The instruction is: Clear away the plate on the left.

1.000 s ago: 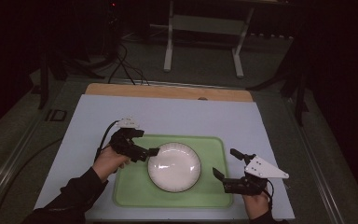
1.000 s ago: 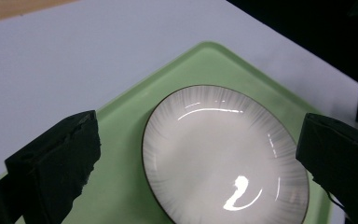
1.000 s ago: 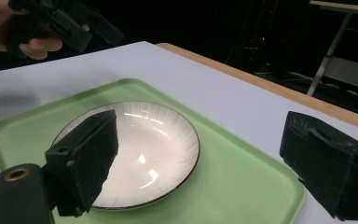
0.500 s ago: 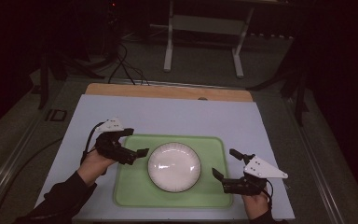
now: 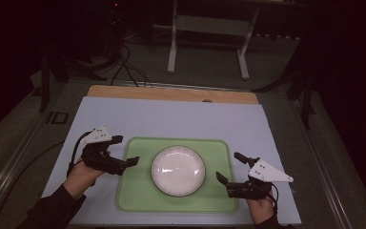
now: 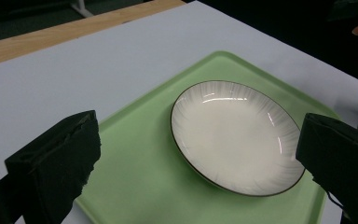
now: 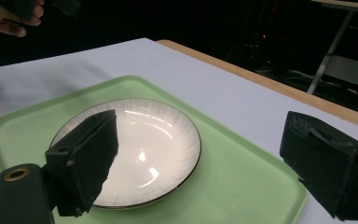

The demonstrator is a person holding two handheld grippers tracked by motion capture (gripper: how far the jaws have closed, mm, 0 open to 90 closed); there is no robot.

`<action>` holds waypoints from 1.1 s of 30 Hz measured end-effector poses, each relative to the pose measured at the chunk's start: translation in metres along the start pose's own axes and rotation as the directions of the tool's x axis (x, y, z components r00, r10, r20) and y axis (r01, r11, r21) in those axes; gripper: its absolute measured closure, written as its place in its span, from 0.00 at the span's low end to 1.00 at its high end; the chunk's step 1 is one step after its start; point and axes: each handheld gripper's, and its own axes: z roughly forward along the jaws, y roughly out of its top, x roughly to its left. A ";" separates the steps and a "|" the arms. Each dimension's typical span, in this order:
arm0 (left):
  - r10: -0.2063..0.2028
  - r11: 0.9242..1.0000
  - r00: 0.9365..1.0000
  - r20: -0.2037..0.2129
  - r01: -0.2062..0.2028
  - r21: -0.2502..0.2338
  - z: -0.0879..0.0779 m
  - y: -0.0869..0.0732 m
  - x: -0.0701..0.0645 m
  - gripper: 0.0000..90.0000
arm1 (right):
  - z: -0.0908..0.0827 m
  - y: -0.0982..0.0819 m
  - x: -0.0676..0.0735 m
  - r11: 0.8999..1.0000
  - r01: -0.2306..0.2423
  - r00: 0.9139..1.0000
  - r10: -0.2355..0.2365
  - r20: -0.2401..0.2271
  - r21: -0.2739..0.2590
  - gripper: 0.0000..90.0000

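A white plate [image 5: 177, 170] with a thin dark rim lies in the middle of a green tray [image 5: 133, 193]. My left gripper [image 5: 127, 149] hovers open over the tray's left edge, a short way from the plate. My right gripper [image 5: 228, 166] is open over the tray's right part, close to the plate's right rim. The left gripper view has the plate [image 6: 235, 135] on the tray [image 6: 140, 154] between the wide-apart jaws of the left gripper [image 6: 198, 158]. In the right gripper view the plate [image 7: 154, 140] lies ahead of the right gripper [image 7: 205, 161], partly behind its left jaw.
The tray rests on a pale sheet [image 5: 171, 119] that covers the table, with a wooden strip [image 5: 171, 94] along the far edge. Behind the table, a metal stand [image 5: 207, 43] and cables [image 5: 124, 67] are on the dark floor.
My left gripper has drawn back to the left, away from the plate's rim to the tray's left edge. The right gripper and the plate have stayed put.
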 end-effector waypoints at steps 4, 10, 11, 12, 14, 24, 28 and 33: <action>-0.001 1.000 1.000 -0.003 0.001 -0.006 -0.003 -0.005 -0.001 0.00 | 0.000 0.000 0.000 1.000 0.002 1.000 -0.002 0.001 0.002 0.12; -0.004 1.000 1.000 -0.024 0.003 -0.008 -0.005 -0.017 -0.001 0.00 | 0.000 0.000 0.000 1.000 0.004 1.000 -0.004 0.002 0.004 0.12; -0.006 1.000 1.000 -0.026 0.006 -0.005 -0.005 -0.019 -0.001 0.00 | 0.000 0.000 0.000 1.000 0.004 1.000 -0.004 0.002 0.004 0.12; -0.007 1.000 1.000 -0.027 0.007 -0.004 -0.005 -0.022 -0.001 0.00 | 0.000 0.000 0.000 1.000 0.004 1.000 -0.004 0.001 0.004 0.12; -0.011 1.000 0.999 -0.030 0.010 -0.002 -0.004 -0.025 -0.001 0.00 | 0.000 0.000 0.000 1.000 0.004 1.000 -0.004 0.001 0.005 0.12; -0.019 1.000 0.998 -0.054 0.019 -0.001 0.001 -0.041 0.000 0.00 | 0.000 0.000 0.000 1.000 0.005 1.000 -0.005 -0.001 0.001 0.12; -0.013 1.000 0.998 -0.063 0.013 -0.007 0.003 -0.045 0.001 0.00 | 0.000 0.000 0.000 1.000 0.006 1.000 -0.006 -0.002 0.001 0.12; -0.016 1.000 0.998 -0.068 0.015 -0.013 0.005 -0.049 0.002 0.00 | 0.000 0.000 0.000 1.000 0.007 1.000 -0.007 -0.005 0.003 0.12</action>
